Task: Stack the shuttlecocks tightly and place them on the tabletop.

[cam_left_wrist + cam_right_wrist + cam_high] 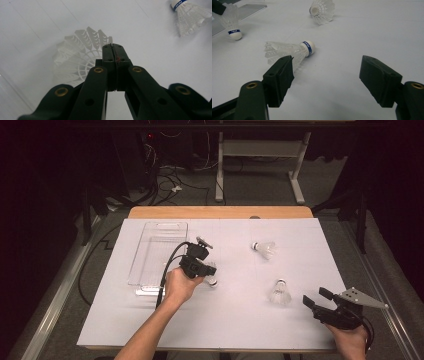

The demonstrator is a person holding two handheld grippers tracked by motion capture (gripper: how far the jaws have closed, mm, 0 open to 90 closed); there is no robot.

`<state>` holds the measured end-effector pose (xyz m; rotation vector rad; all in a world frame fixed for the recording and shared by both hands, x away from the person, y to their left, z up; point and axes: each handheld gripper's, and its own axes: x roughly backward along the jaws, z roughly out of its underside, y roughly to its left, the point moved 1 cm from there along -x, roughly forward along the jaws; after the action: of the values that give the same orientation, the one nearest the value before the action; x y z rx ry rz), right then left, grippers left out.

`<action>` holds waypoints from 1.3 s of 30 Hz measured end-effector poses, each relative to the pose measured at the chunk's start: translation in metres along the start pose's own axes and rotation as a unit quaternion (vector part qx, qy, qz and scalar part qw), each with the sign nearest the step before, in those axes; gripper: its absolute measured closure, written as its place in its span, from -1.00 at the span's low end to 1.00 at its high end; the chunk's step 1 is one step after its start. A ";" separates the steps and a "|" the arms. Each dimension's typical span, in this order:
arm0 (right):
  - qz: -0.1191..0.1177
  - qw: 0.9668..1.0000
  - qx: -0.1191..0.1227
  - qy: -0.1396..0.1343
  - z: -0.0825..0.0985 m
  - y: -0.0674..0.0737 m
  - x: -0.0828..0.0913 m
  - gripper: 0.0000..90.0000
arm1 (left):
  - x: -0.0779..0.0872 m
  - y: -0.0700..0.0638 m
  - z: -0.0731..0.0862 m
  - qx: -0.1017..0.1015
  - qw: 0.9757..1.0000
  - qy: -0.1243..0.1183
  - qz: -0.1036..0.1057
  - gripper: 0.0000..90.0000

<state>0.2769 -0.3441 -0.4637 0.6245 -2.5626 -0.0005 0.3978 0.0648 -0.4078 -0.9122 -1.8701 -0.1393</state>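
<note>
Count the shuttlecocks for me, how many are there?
3. One shuttlecock at the left hand-held gripper beside the clear tray, one far on the white sheet, one lying nearer the right side.

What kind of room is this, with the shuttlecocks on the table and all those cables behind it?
Probably a lab or workshop set up for recording. A table covered in white sheeting holds shuttlecocks and a clear tray, cables snake across the floor behind it, and a bare desk frame stands in the dark beyond.

My high camera looked down over the white table; both gripper cameras sat low, close, sharing one lying shuttlecock with it.
</note>
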 end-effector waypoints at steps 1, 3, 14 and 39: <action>0.000 1.000 0.000 0.000 0.000 0.000 0.000 -0.38 | 0.001 0.000 -0.001 0.000 1.000 -0.002 -0.002 0.99; 0.000 1.000 0.000 0.000 0.000 0.000 0.000 -0.39 | 0.003 -0.001 -0.002 -0.005 1.000 -0.003 -0.005 0.99; -0.001 1.000 0.003 -0.002 0.000 0.001 0.001 -0.38 | 0.010 0.000 -0.011 -0.023 0.999 -0.010 -0.037 0.99; -0.001 1.000 0.006 -0.001 0.000 0.002 0.000 -0.38 | 0.012 0.016 -0.044 -0.034 0.995 -0.015 -0.097 0.99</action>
<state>0.2760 -0.3424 -0.4629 0.6311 -2.5654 0.0129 0.4384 0.0613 -0.3814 -0.7800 -1.9896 -0.3109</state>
